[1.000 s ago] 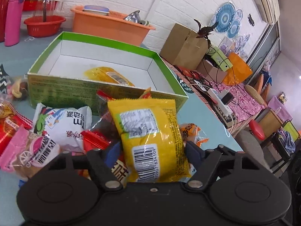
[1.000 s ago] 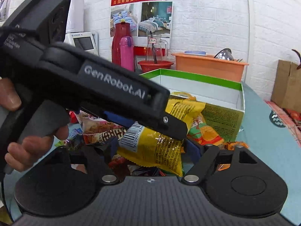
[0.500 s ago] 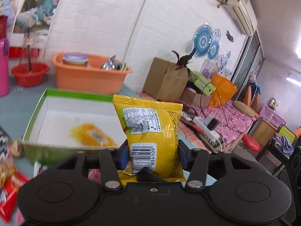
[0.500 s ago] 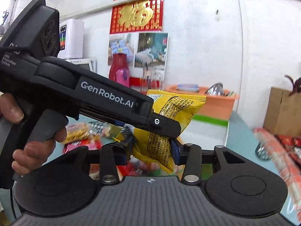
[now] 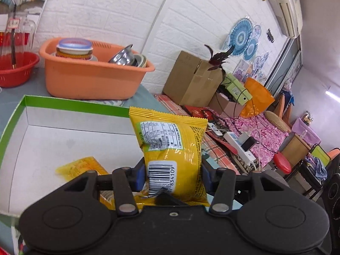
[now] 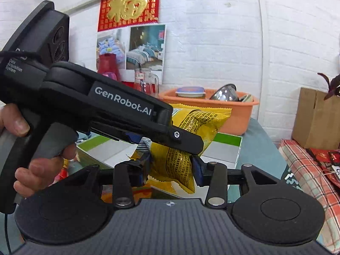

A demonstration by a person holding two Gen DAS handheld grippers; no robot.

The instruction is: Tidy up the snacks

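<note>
Yellow snack packet (image 5: 173, 148) held upright above the green-rimmed box (image 5: 63, 106), barcode end lowest, printed table facing the left wrist camera. Gripped by both tools at once: left tongs (image 5: 172, 175) clamped on its lower half, blue pads (image 5: 140, 175) pressed against both side edges; right tongs (image 6: 170, 170) clamped on the same packet (image 6: 180, 155) from the other side, jaws just closed a little further on it, film creased between the pads. Left tongs (image 6: 187, 144) visible in the right wrist view, crossing in front of the packet, handle gripped by a hand (image 6: 40, 165). Second yellow packet (image 5: 82, 167) lying flat on the white floor of the box, partly hidden behind the left tongs. Box resting on the grey-blue desk (image 6: 261, 146). Orange basin (image 5: 93, 78) with bowls and lids standing just behind the box; red basket (image 5: 17, 68) to its left. Cardboard carton (image 5: 191, 80) farther right against the white brick wall.
</note>
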